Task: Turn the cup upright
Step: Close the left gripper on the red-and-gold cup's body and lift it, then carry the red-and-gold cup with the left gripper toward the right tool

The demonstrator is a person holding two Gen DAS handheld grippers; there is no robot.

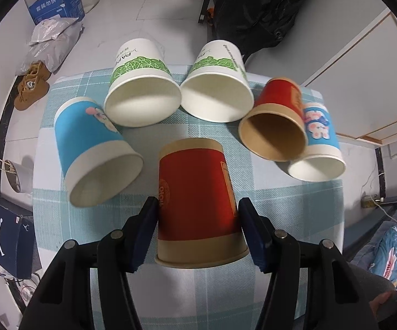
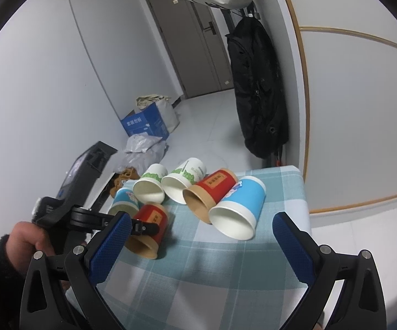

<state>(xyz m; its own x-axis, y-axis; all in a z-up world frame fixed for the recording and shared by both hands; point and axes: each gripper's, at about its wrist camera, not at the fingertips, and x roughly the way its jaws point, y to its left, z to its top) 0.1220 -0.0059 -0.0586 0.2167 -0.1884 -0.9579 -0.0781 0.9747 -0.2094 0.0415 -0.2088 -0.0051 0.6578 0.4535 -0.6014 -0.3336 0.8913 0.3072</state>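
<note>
Several paper cups lie on their sides on a checked tablecloth (image 1: pixel 214 134). My left gripper (image 1: pixel 197 209) is shut on a red and brown cup (image 1: pixel 195 192), its fingers pressed on both sides of the cup, whose rim points toward the camera. The same cup shows in the right wrist view (image 2: pixel 151 220) with the left gripper's finger on it. My right gripper (image 2: pixel 201 221) is open and empty above the table's near edge, in front of a blue cup (image 2: pixel 239 206).
Two white and green cups (image 1: pixel 140 82) (image 1: pixel 217 82), another red cup (image 1: pixel 278 118) and two blue cups (image 1: pixel 94 145) (image 1: pixel 319 143) lie around. A black coat (image 2: pixel 258 90) hangs at the far right. Boxes and bags (image 2: pixel 146 126) sit on the floor.
</note>
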